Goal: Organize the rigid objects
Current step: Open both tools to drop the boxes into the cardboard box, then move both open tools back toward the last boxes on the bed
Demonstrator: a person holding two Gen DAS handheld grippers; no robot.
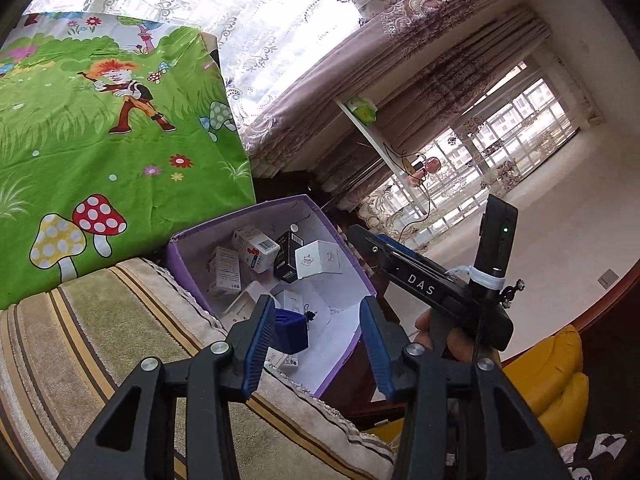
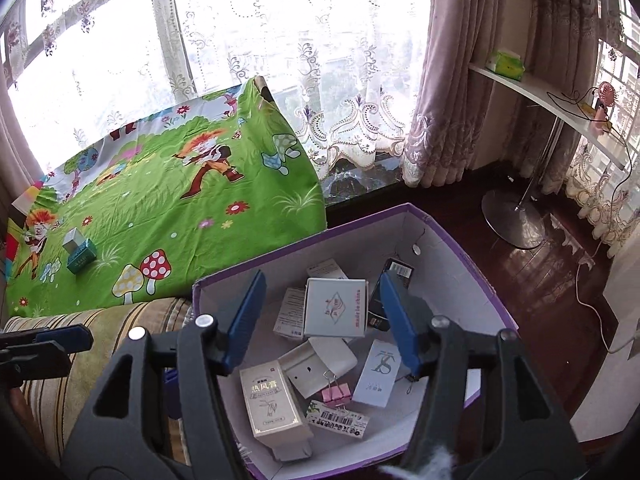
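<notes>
Currently: both your grippers, left (image 1: 316,334) and right (image 2: 322,320), gape empty over the purple box (image 2: 460,248). Risk: teal carton (image 2: 82,255), frame left, overlooked on the green cloth (image 2: 160,200).

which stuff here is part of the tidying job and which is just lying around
Part of the job:
purple box
white square box inside it
gold-lettered carton inside it
pink binder clip inside it
two small boxes on the green sheet

Just lying about:
green tissue pack on the shelf
pink fan
striped cushion
</notes>
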